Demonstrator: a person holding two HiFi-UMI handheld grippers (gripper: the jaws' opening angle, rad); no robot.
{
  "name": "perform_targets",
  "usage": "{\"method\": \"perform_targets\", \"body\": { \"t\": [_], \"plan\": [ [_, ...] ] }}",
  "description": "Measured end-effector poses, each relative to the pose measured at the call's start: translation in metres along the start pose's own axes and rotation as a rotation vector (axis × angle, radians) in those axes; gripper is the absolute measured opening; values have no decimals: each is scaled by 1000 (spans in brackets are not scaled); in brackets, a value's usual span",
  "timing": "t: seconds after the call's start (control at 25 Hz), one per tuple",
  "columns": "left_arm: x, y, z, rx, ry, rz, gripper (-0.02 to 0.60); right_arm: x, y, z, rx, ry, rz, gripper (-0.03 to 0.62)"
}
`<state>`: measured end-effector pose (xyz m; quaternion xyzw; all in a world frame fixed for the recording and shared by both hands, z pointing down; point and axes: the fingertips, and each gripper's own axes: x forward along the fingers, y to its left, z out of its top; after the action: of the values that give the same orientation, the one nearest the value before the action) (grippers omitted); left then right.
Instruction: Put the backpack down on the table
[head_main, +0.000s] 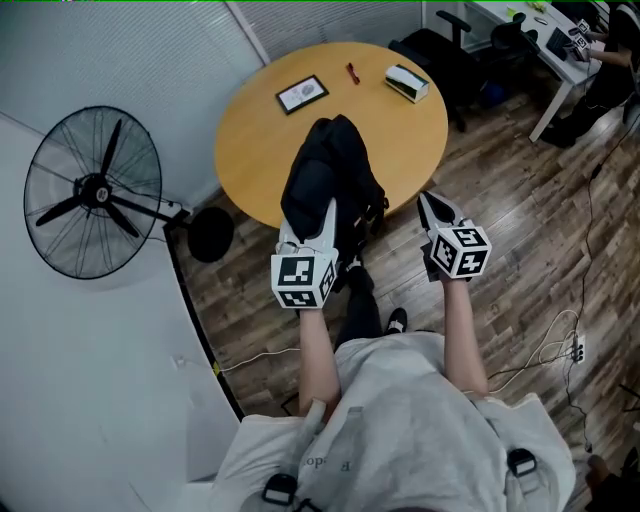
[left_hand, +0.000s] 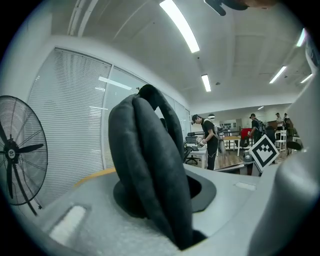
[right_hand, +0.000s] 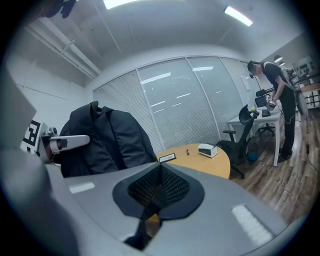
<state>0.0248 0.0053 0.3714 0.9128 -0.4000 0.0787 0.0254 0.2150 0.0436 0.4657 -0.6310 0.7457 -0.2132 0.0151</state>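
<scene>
A black backpack (head_main: 325, 175) hangs by the near edge of the round wooden table (head_main: 400, 135), partly over the tabletop. My left gripper (head_main: 330, 208) is shut on the backpack's black top strap (left_hand: 150, 165), which fills the space between its jaws in the left gripper view. My right gripper (head_main: 426, 202) is level with it to the right, shut, with nothing in it; its dark pads (right_hand: 159, 187) meet. The right gripper view shows the backpack (right_hand: 107, 135) at left, the left gripper (right_hand: 65, 142) on it, and the table (right_hand: 200, 161) beyond.
On the table lie a framed card (head_main: 301, 94), a small red item (head_main: 353, 73) and a white box (head_main: 407, 82). A standing fan (head_main: 95, 190) is at left, an office chair (head_main: 440, 50) behind the table, cables (head_main: 560, 340) on the floor. A person (right_hand: 280, 100) stands at a far desk.
</scene>
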Motion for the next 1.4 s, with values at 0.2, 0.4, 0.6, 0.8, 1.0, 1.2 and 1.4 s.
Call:
{"method": "perform_targets", "body": {
  "t": [0.2,0.4,0.6,0.8,1.0,1.2,1.4],
  "plan": [
    [51,-4,9,5,-6,-70,84,25,-25,15,0,-13,-30,0],
    [108,-1,28,23,-41,-146,83,63,-50,41,-6,-29,-59,0],
    [164,23,32,-23,-46,-201,83,102,-76,60,-9,-36,-107,0],
    [218,61,22,-60,-25,-230,83,145,-100,76,2,-45,-161,0],
    [267,98,1,-113,24,-243,83,186,-122,79,27,-32,-200,1],
    [293,138,-13,-153,46,-245,83,232,-120,73,37,5,-207,0],
    [307,177,-27,-200,46,-231,84,282,-107,62,23,55,-181,0]
  ]
}}
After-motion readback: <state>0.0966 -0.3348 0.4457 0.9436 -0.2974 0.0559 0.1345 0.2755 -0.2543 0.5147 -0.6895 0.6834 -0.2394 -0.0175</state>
